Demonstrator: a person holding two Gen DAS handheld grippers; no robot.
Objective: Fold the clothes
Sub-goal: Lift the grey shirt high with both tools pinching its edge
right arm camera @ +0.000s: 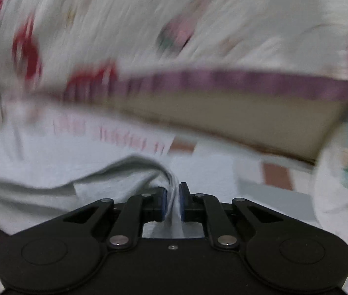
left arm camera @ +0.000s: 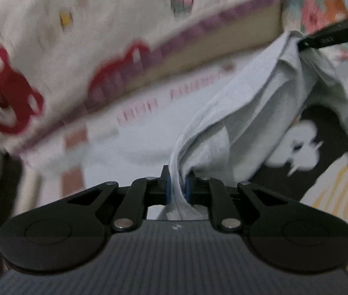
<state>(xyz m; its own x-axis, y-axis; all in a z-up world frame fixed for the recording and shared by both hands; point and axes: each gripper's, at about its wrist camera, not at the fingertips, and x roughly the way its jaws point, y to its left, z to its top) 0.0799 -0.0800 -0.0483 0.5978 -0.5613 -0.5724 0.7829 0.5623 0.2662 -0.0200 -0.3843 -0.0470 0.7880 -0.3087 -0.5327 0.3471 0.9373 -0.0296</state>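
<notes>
Cloth is pinched in both claws. The left gripper (left arm camera: 177, 186) has its blue pads closed down on a bunched edge of the pale shirt (left arm camera: 247, 103), with fabric filling the narrow gap. The right gripper (right arm camera: 172, 201) is closed the same way on another gathered edge of the shirt (right arm camera: 75, 179).

In the left view the shirt runs up and to the right from the left claw to the right gripper (left arm camera: 304, 45), which bites its far end. So its long axis lies between the two claws, slack and sagging rather than taut, and each hand sits at one end of it. By my reading, spreading it flat calls for drawing the hands apart along that line. A dark print (left arm camera: 316, 142) shows on the hanging part.

Below lies a bedsheet (left arm camera: 134, 137), with a bear-print quilt (left arm camera: 38, 49) behind. Both views are smeared by motion. The shirt's hem and sleeves cannot be told apart, and its lower part is cut off.
</notes>
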